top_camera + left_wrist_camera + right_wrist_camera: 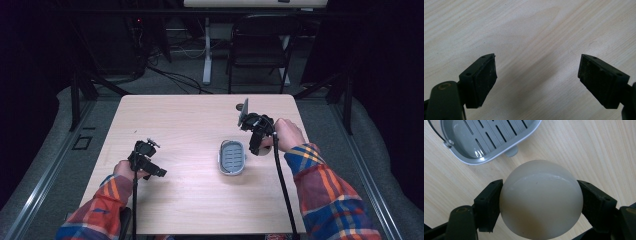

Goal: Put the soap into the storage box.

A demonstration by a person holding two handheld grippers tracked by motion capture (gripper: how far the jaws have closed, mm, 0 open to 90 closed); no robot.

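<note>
Plainly, the wooden desk (190, 125) carried little: a grey slotted soap dish (232, 157) with a wire handle sat right of the middle, toward the near edge, and the person's two hands worked to either side of it. The right gripper (541, 205), just beside the dish on the side toward the desk's right edge, had its jaws closed on a smooth, off-white ball-shaped soap (541, 200), the pads pressing on its opposite flanks. From the right gripper view the soap hung above bare wood, with the dish's rim a little ahead of it. The left gripper (537, 75) waited well apart near the desk's left edge, jaws wide open over bare wood and holding nothing. The likely trouble lay in the grip: a round, glossy soap pinched on two small flat pads could squirt out if the jaws squeezed harder or the hand tilted, then roll toward the desk's right edge. Letting go short of the rim could also tip the light dish or send the soap off its lip.
</note>
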